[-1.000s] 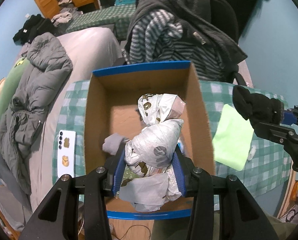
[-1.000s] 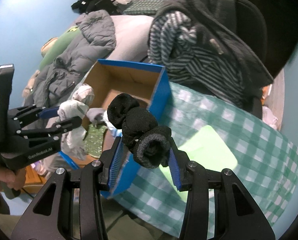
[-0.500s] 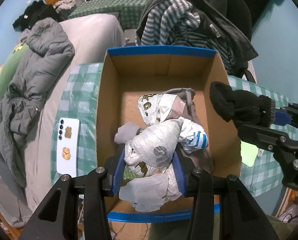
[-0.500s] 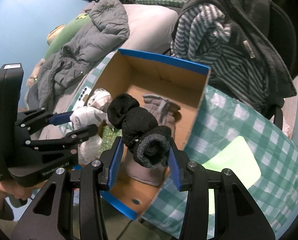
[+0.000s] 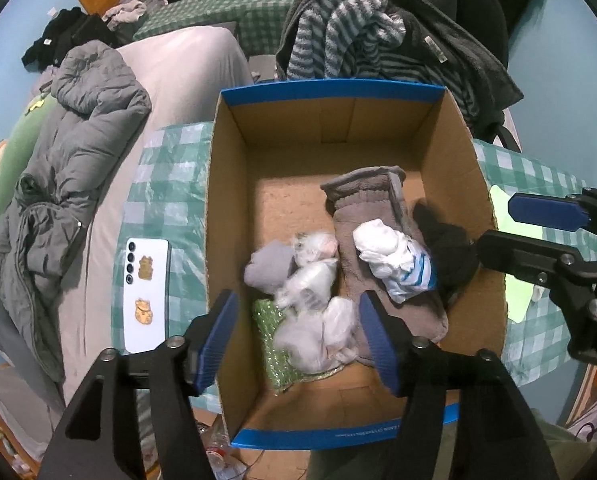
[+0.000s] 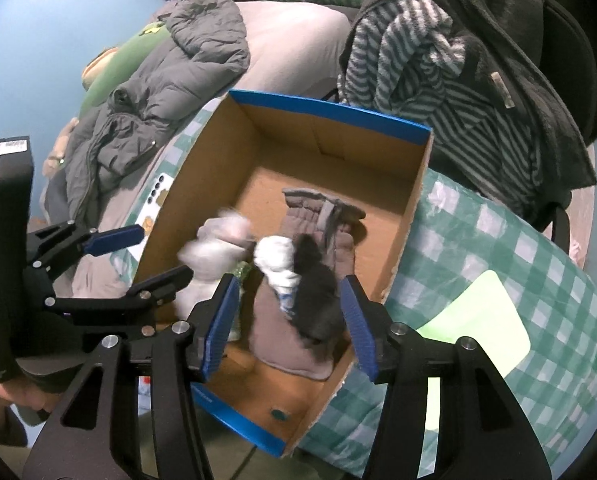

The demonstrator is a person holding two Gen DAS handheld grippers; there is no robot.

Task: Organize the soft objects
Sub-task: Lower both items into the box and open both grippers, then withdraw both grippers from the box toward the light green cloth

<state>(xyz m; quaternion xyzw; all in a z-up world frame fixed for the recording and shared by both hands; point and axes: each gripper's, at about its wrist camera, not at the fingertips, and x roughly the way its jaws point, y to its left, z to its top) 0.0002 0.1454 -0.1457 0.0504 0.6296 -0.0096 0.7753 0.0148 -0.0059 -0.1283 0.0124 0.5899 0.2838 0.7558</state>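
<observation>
Inside the cardboard box (image 6: 330,148), the white bundle (image 6: 214,252) and black sock roll (image 6: 314,304) are motion-blurred in the right wrist view. The grey glove (image 5: 378,248) beneath them is partly covered.

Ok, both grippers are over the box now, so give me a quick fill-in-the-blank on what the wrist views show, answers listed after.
1. Both the left gripper and right gripper have their jaws ____.
2. The black sock bundle is inside the cardboard ____.
3. The white phone lies ____ the box, on the checked cloth.
4. The box rim is coloured ____.

Missing words: open; box; outside; blue
</observation>
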